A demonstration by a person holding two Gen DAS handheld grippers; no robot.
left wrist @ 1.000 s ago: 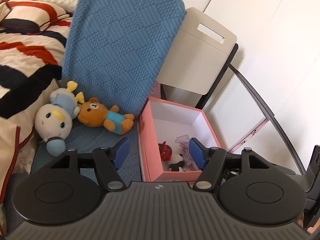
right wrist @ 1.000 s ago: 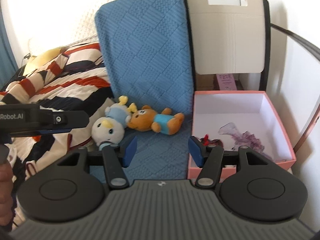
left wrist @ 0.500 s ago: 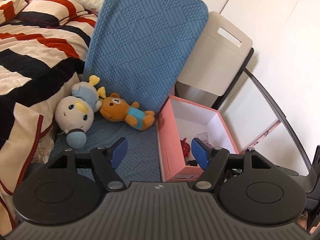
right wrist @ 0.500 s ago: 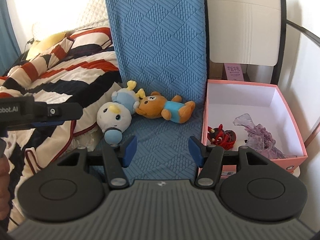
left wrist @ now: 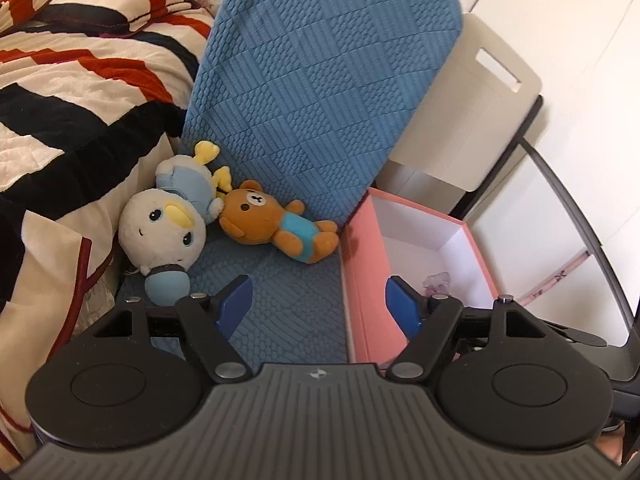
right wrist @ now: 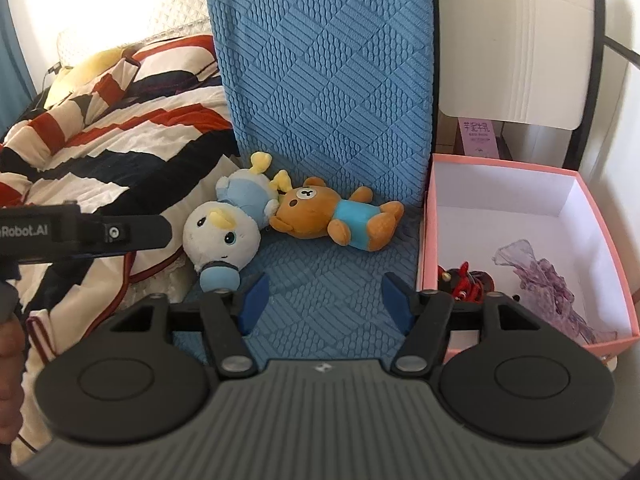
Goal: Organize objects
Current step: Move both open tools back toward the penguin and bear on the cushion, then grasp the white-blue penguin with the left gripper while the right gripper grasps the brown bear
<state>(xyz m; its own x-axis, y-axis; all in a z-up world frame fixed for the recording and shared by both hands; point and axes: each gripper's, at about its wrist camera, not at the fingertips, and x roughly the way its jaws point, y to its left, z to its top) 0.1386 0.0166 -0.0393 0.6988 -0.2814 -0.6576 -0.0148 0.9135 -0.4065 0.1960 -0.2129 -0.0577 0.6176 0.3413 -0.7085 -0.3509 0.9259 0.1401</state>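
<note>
writing: the left gripper's black body [right wrist: 80, 232], seen at the left edge of the right wrist view, carries white letters reading "robot.ai"; a pink carton [right wrist: 478, 136] behind the box has printed characters too small to read.
left gripper [left wrist: 320, 306]: jaws stand apart and have just been opening, holding nothing; only blue mat shows between the blue pads.
right gripper [right wrist: 322, 300]: jaws stand apart and have just been opening, holding nothing, over bare mat.
toys: a white and pale blue plush doll [left wrist: 168, 224] and a brown teddy bear in a blue shirt [left wrist: 276, 226] lie head to head on the blue quilted mat [left wrist: 320, 100], just beside the pink box [left wrist: 360, 264].
box contents: a red and black figure [right wrist: 464, 280] and a purple crinkled wrapper [right wrist: 544, 276] lie inside the box.
change: compared with a second ago, both views sit closer to the plush toys, which appear larger and nearer the middle.
surface and room: the mat runs up a backrest; a red, black and cream striped quilt [left wrist: 72, 92] lies on the left; a beige chair back [left wrist: 472, 112] and white wall are on the right.
</note>
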